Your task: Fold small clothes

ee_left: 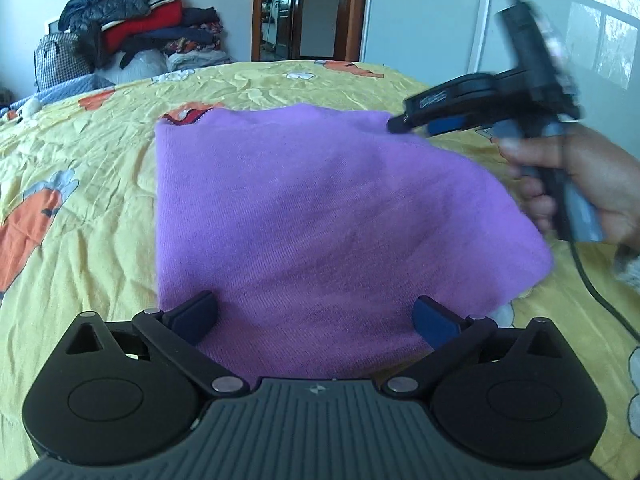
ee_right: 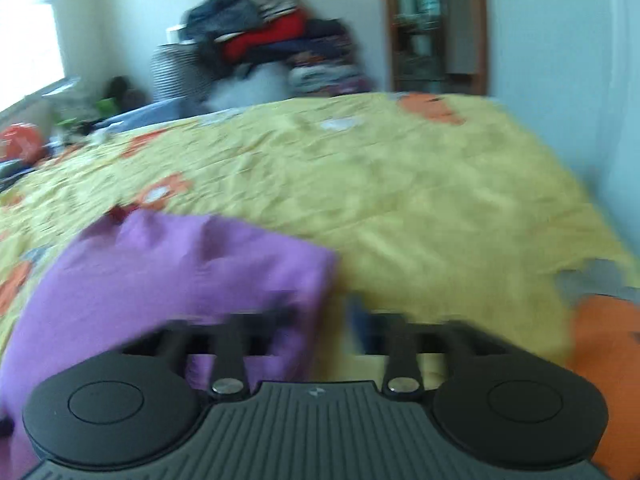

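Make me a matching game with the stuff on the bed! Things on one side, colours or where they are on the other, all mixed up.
Things:
1. folded cloth
2. bed sheet
3. pile of clothes
4. left gripper

Matches:
A. yellow with orange pictures
B. stacked by the far wall
C. purple
D. black, wide open over the cloth's near edge

Pairs: 1-C, 2-A, 3-B, 4-D

1. My bed (ee_left: 100, 184) carries everything; it is covered by a creased yellow sheet (ee_left: 280, 84) printed with orange and white cartoon shapes.
2. A folded purple garment (ee_left: 320, 208) lies flat on the sheet in front of me.
3. A bit of red fabric (ee_left: 182, 118) peeks out at its far left corner.
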Demonstrator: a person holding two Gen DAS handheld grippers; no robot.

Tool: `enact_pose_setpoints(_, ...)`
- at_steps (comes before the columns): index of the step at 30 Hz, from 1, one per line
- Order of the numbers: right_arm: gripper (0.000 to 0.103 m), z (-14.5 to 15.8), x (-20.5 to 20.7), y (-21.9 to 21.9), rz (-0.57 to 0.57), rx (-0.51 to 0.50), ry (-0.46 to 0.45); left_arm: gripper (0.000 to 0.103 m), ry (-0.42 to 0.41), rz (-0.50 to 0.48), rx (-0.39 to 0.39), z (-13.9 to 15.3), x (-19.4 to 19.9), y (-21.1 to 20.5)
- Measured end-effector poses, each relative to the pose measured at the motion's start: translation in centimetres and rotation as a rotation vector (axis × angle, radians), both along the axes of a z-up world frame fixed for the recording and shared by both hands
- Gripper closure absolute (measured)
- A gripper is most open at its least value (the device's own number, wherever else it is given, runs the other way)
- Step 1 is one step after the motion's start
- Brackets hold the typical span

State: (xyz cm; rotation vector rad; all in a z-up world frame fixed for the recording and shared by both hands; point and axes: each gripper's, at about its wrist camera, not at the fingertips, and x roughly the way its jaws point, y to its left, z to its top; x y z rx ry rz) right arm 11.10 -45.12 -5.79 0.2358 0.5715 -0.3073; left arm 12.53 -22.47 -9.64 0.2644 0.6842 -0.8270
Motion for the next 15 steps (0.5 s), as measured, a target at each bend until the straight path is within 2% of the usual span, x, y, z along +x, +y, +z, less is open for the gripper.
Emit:
enact_pose_setpoints(3,0.042,1.3,-4.5,3.4,0.147,-0.018,-0.078,0.0,-0.003,0.001,-0.013,-0.1,0.1,0.1)
enact_pose_setpoints(5,0.044,0.7,-6.6,6.3,0.23,-0.066,-0.071,0.0,-0.022,0.013,-0.016,-0.3,-0.2,-0.1)
enact_pose_setpoints(7,0.044,-0.8,-6.8,7.8,0.274,-0.083,-0.026,0.0,-0.032,0.025,-0.015,-0.4,-0.4,-0.2)
enact_pose_setpoints(9,0.044,-2.6,-6.0,8.0,0.218,-0.184,0.066,0.0,-0.029,0.029,-0.019,-0.4,-0.4,-0.2)
enact_pose_setpoints(10,0.031,-2.9,-5.8,7.0,0.202,-0.158,0.06,0.0,-0.026,0.028,-0.024,-0.4,-0.4,-0.1)
enact_pose_setpoints(11,0.021,-2.8,-5.4,5.4,0.176,-0.061,0.069,0.0,-0.027,0.028,-0.025,-0.4,-0.3,-0.1)
enact_pose_setpoints(12,0.02,-2.8,-5.2,4.4,0.178,-0.002,0.08,0.0,-0.029,0.029,-0.025,-0.4,-0.3,-0.1)
enact_pose_setpoints(15,0.02,-1.7,-6.5,5.8,0.155,-0.084,0.071,0.0,-0.033,0.032,-0.023,-0.4,-0.4,-0.2)
